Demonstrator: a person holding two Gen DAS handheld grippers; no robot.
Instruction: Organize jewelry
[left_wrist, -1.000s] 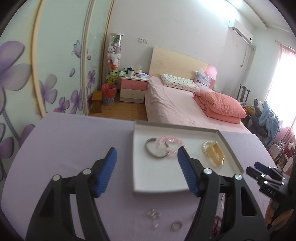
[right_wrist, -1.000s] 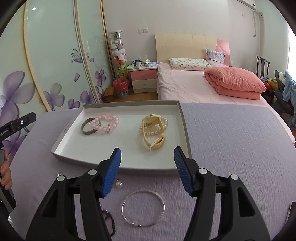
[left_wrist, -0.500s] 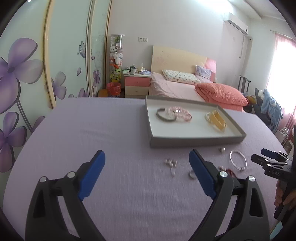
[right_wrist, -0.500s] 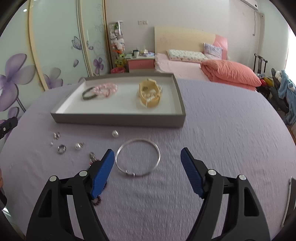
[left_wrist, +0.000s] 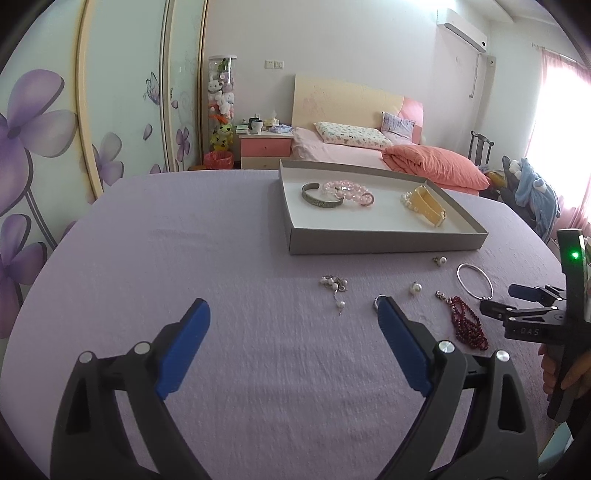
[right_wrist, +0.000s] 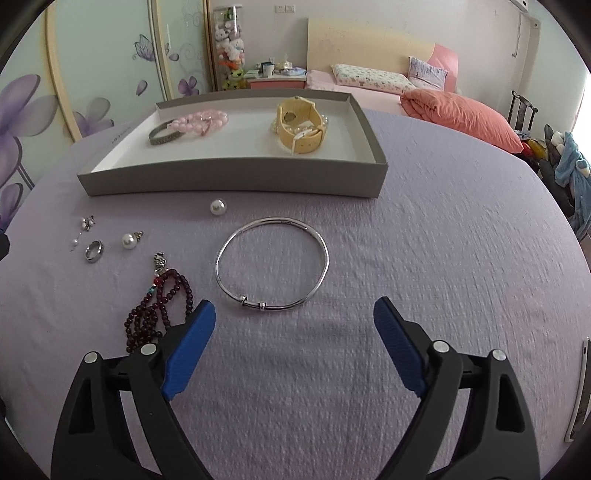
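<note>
Lavender-clothed table (right_wrist: 461, 240): tray (right_wrist: 236, 181), loose jewelry (right_wrist: 272, 263)

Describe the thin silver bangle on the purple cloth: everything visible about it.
The silver bangle is a thin, shiny, metal-looking hoop with two small beads on its near edge. It lies flat on the purple cloth, in front of the grey tray, right of the dark red bead string. Nothing touches it; the open right hand-held gripper is just short of it.

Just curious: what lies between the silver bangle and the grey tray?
Only a loose pearl on the purple cloth, between bangle and tray, in the right wrist view.
</note>
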